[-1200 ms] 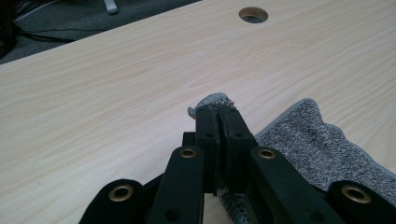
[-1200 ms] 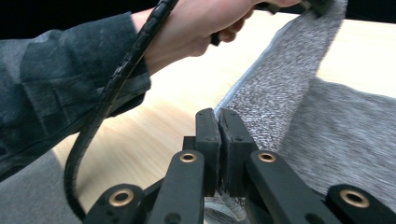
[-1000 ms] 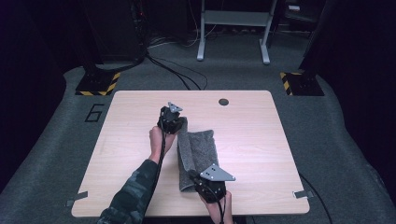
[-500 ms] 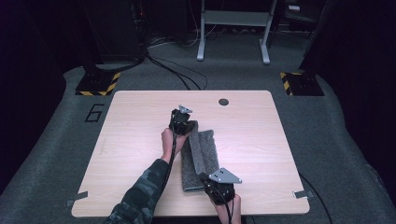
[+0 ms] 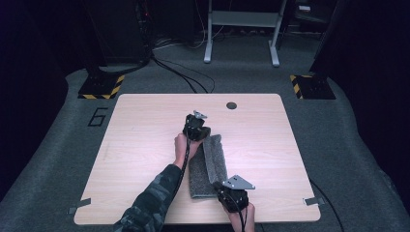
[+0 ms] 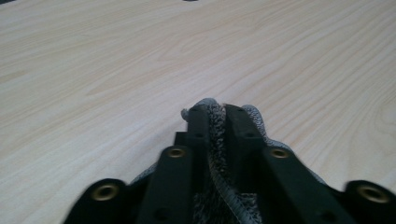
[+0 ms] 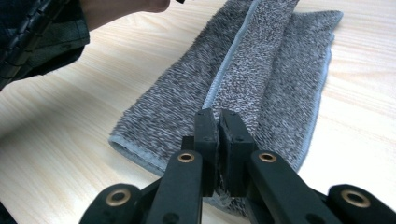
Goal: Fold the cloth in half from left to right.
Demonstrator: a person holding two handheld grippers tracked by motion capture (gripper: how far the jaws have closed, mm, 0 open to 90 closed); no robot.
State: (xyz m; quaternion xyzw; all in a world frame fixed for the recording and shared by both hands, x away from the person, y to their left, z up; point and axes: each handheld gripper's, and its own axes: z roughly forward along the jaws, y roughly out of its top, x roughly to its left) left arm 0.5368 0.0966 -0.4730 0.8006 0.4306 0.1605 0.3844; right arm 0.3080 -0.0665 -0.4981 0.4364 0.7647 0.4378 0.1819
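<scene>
We are folding a grey towel (image 5: 208, 166) lengthwise on the bench (image 5: 140, 145), and it lies near the middle of the bench, running away from us, with one long flap already laid over the rest. The left gripper (image 5: 196, 126) sits at the far end, and in its own view the towel's edge (image 6: 215, 140) is between the jaws, which have just been easing apart; the cloth looks to be pressed between them at this moment. The right gripper (image 5: 232, 195) is at the near end, its jaws together on the towel's hem (image 7: 217, 135). To do this step well, we judge that both ends should come down level, so the folded edge lands straight and parallel to the long side beneath. We would lower until the cloth rests flat, then let go at both ends together, and draw the grippers back along the bench without dragging the pile. A grip let go too early on one side could leave the flap askew. We see no containers here; a small dark round insert (image 5: 231, 105) sits in the bench near its far edge.
</scene>
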